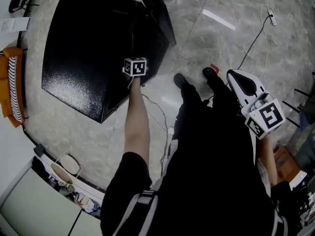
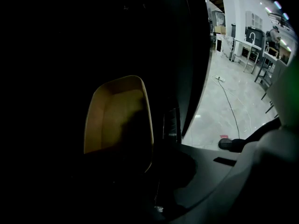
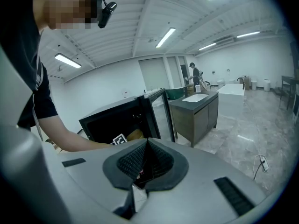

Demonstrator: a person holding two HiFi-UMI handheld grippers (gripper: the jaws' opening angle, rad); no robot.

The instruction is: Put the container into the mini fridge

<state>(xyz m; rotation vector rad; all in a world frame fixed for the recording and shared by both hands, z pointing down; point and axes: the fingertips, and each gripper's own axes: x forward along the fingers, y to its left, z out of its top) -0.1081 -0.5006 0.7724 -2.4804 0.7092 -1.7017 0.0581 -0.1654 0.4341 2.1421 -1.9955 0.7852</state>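
Observation:
The black mini fridge [image 1: 88, 58] stands on the floor with its door [image 1: 157, 9] swung open. My left gripper [image 1: 135, 66] reaches into the opening, so only its marker cube shows from above. In the left gripper view the tan open-topped container [image 2: 117, 115] sits in the dark interior. Its right wall runs down between the jaws, which are shut on it. The right gripper view shows the fridge [image 3: 117, 118], the container [image 3: 135, 134] inside it, and the cube [image 3: 119, 139]. My right gripper [image 1: 243, 85] is held up to the right, shut [image 3: 145, 160] and empty.
A cable [image 1: 256, 38] runs over the marble floor to a power strip [image 1: 271, 18]. The person's shoes [image 1: 180, 79] stand just right of the fridge. A grey cabinet [image 3: 196, 115] stands beyond the door. An orange seat [image 1: 12, 82] is at the far left.

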